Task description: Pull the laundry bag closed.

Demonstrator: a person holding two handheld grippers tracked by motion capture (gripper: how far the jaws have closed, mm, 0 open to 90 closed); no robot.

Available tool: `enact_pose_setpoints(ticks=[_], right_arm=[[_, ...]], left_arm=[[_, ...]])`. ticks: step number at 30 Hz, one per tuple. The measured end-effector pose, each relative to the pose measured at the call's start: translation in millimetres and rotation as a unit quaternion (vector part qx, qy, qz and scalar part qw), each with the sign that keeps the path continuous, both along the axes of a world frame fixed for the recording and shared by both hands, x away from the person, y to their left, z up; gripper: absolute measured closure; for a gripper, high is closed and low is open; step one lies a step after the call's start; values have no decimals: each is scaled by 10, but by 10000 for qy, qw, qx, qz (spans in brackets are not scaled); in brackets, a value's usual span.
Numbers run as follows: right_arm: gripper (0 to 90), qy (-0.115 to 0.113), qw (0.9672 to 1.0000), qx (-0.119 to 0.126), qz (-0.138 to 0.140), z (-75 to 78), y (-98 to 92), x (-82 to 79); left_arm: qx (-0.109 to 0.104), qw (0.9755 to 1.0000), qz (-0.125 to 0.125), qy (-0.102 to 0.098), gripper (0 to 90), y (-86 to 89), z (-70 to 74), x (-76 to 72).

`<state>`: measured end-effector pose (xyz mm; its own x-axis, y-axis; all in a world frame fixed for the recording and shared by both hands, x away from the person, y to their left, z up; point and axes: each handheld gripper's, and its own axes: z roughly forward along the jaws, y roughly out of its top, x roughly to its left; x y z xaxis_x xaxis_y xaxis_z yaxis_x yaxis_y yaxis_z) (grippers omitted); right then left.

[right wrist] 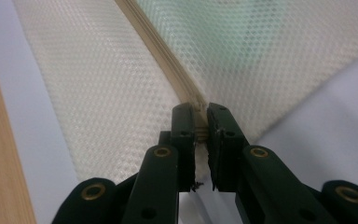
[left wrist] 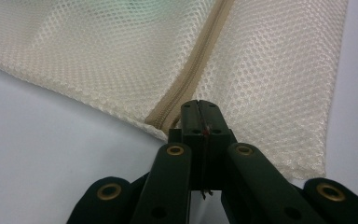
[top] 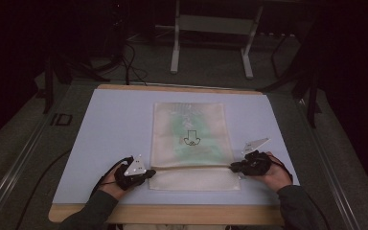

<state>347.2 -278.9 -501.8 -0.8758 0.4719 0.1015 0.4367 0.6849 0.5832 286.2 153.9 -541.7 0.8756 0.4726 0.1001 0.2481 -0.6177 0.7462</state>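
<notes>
Bare counter (top: pixel 115 124) lies open left, right and beyond the mesh bag (top: pixel 189 139), the one thing lying there. The near strip beside it is taken by both tongs.

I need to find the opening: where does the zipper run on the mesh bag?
In the high view the zipper crosses the near end of the mesh bag, side to side, between the left gripper and right gripper, each shut on one of its ends.

Matt cream mesh-cloth bag (top: pixel 189 143)
</notes>
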Motion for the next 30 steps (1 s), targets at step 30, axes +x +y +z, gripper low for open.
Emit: enact_pose_setpoints(ticks=[30], right_arm=[[706,-530,9939,759,-607,126,-11,-27]], left_arm=[[10,10000,20,-38,895,-8,-1,-12]])
